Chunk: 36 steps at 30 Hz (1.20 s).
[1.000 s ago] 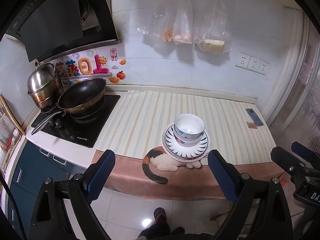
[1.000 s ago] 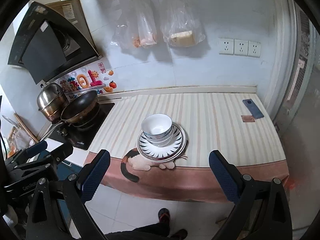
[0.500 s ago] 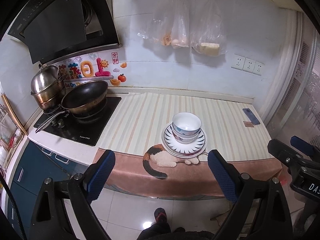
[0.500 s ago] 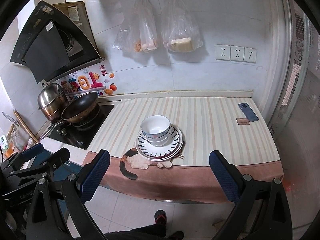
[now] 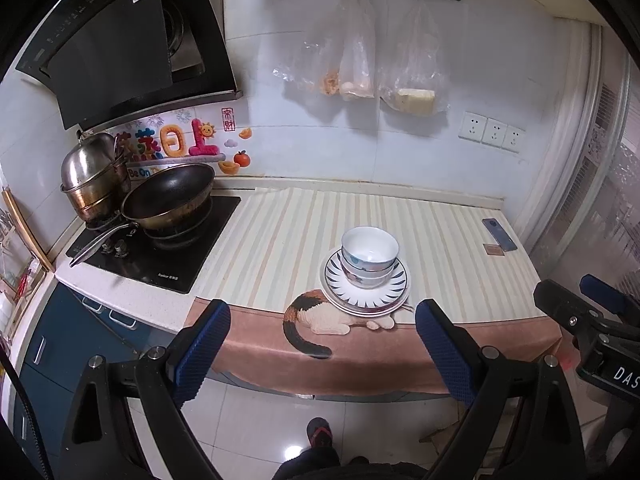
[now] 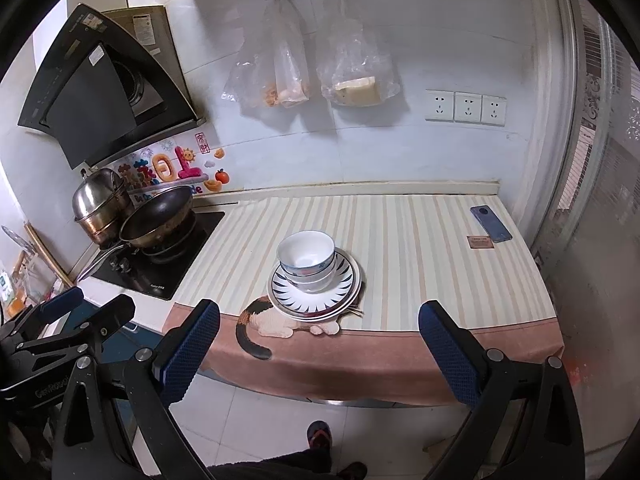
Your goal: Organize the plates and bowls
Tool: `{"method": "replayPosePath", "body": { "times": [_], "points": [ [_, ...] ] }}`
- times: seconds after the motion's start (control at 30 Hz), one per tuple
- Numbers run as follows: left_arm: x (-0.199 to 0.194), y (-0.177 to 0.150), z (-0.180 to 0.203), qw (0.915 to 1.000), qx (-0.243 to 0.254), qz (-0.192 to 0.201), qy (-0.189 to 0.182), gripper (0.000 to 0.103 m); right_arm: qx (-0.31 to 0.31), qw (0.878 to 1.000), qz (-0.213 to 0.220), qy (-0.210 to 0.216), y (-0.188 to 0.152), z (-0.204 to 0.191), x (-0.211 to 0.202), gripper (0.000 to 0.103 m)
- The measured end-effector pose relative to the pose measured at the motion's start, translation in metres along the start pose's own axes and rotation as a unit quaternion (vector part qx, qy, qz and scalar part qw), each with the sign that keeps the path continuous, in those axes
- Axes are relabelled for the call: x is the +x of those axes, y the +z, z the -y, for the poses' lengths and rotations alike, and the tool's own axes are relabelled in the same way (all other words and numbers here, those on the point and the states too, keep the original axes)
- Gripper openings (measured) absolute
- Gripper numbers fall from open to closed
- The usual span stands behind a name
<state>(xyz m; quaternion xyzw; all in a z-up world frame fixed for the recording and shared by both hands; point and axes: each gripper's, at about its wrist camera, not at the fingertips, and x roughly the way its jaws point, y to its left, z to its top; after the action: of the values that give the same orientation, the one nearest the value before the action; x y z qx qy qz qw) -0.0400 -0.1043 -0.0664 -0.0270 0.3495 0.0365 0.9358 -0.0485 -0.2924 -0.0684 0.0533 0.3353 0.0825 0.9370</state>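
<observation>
Your left tool (image 5: 322, 350) and right tool (image 6: 319, 352) hang spread wide and empty, short of the counter (image 6: 420, 240). Near its front edge, empty nested bowls (image 6: 306, 254) sit on stacked plates (image 6: 344, 284).

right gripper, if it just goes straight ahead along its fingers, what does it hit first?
Probably the stacked bowls on the plates near the counter's front edge. The right gripper is open, off the counter, with nothing between. Depth is unclear; aimed higher, it would pass over to the wall.
</observation>
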Motion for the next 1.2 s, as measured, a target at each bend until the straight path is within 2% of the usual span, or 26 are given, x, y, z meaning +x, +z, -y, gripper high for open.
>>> {"method": "replayPosePath", "body": {
  "times": [1.2],
  "points": [
    [-0.002, 0.006, -0.003, 1.0000, 0.002, 0.003, -0.002, 0.095, 0.005, 1.000, -0.001, -0.007, 0.007, 0.013, 0.013, 0.102]
  ]
}}
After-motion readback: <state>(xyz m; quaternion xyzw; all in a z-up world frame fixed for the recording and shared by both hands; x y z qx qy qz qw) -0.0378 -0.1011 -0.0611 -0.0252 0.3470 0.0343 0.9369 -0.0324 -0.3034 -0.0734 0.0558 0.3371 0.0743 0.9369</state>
